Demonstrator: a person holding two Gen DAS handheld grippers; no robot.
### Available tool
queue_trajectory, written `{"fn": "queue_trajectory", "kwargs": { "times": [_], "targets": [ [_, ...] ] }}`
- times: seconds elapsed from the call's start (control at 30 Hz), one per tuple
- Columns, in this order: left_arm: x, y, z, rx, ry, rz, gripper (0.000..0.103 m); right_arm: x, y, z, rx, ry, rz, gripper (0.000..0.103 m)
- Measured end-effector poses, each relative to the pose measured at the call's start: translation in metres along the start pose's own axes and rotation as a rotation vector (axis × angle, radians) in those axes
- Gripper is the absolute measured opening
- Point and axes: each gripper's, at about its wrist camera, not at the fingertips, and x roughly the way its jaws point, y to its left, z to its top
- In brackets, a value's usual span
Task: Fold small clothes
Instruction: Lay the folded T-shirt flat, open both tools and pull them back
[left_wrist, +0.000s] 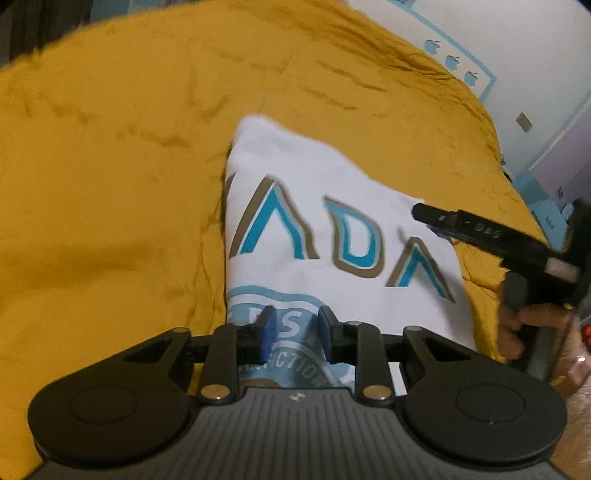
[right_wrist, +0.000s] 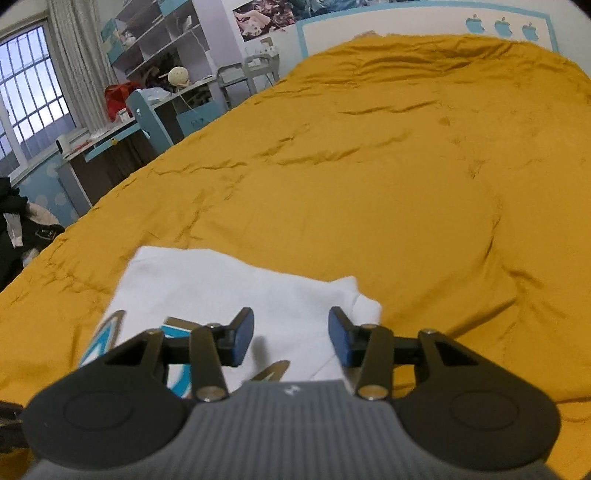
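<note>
On the wrinkled mustard bed cover (right_wrist: 369, 184) lies a folded white printed T-shirt (left_wrist: 325, 206); left gripper (left_wrist: 295, 328) and right gripper (right_wrist: 291, 339) hover, fingers apart, empty.

From my remote station I see a bed spread with a wrinkled mustard-yellow quilt (right_wrist: 369, 184) filling most of both views, its white headboard (right_wrist: 406, 22) edged in blue and marked with three blue apple shapes (right_wrist: 502, 26). To the left in the right wrist view, a barred window (right_wrist: 29, 103) lets in pale daylight beside a light curtain (right_wrist: 77, 55), with a blue-and-white desk (right_wrist: 147, 118) and open shelving (right_wrist: 162, 37) cluttered with small items along the lilac wall. A poster (right_wrist: 266, 16) hangs above the desk area, and dark clothing (right_wrist: 18, 229) is heaped at the far left edge.
</note>
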Motion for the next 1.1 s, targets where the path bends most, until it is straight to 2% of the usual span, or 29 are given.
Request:
{"fn": "queue_trajectory", "kwargs": {
  "times": [0.1, 0.13, 0.27, 0.43, 0.5, 0.6, 0.7, 0.77, 0.83, 0.93, 1.03, 1.1],
  "targets": [
    [-0.031, -0.015, -0.012, 0.032, -0.061, -0.036, 0.034, -0.058, 0.015, -0.009, 0.009, -0.074, 0.086, 0.053],
    [-0.04, -0.018, -0.018, 0.03, -0.073, -0.056, 0.039, -0.075, 0.019, -0.017, 0.009, -0.083, 0.115, 0.054],
    [-0.057, -0.026, -0.045, 0.03, -0.066, -0.082, 0.039, -0.122, 0.033, -0.053, -0.03, -0.062, 0.159, 0.054],
    [-0.041, -0.022, -0.058, 0.02, 0.003, -0.04, 0.039, -0.126, 0.032, -0.095, -0.071, 0.045, 0.037, 0.054],
    [-0.036, -0.024, -0.062, 0.064, -0.002, -0.021, 0.039, -0.116, 0.024, -0.109, -0.082, 0.109, -0.029, 0.054],
    [-0.027, -0.034, -0.072, 0.175, 0.004, 0.031, 0.039, -0.114, 0.017, -0.125, -0.07, 0.123, -0.063, 0.067],
    [-0.021, -0.044, -0.082, 0.254, -0.012, 0.075, 0.042, -0.11, 0.005, -0.128, 0.021, 0.157, -0.042, 0.071],
    [-0.02, -0.051, -0.084, 0.294, -0.017, 0.091, 0.05, -0.111, 0.004, -0.129, 0.022, 0.158, -0.043, 0.071],
    [-0.024, -0.058, -0.083, 0.307, -0.018, 0.102, 0.051, -0.117, 0.011, -0.125, 0.007, 0.162, -0.073, 0.07],
    [-0.046, -0.065, -0.076, 0.278, -0.041, 0.119, 0.052, -0.133, 0.027, -0.114, -0.035, 0.145, -0.117, 0.067],
    [-0.078, -0.072, -0.069, 0.223, -0.069, 0.168, 0.071, -0.161, 0.051, -0.099, -0.092, 0.119, -0.158, 0.068],
    [-0.103, -0.078, -0.069, 0.216, -0.126, 0.197, 0.074, -0.177, 0.064, -0.091, -0.111, 0.107, -0.188, 0.073]
  ]
}}
